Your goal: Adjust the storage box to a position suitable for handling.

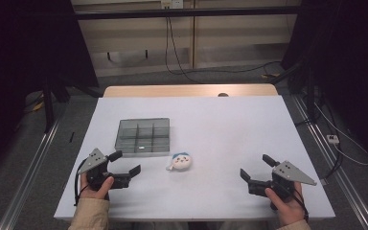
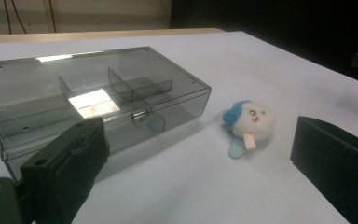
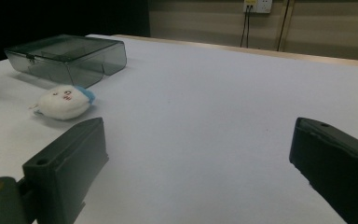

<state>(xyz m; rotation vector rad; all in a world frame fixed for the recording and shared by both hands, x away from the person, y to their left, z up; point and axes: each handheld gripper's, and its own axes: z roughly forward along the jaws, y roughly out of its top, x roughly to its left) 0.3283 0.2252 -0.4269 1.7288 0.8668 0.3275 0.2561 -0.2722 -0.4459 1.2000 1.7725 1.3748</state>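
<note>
Where high view blurs | left tool view: box latch, dividers

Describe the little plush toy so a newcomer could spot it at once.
Start at the white table and find the smoky clear plastic box on its left half. Just in front of the box's right corner lies the plush toy, apart from it. It is small, round, soft, white with a blue cap and a tiny face.

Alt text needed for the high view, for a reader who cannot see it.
A white table holds a closed, smoky clear compartment box and, just in front of it, a small white-and-blue plush toy. At the near edge, the left hand-held gripper and right hand-held gripper rest open, holding nothing.
</note>
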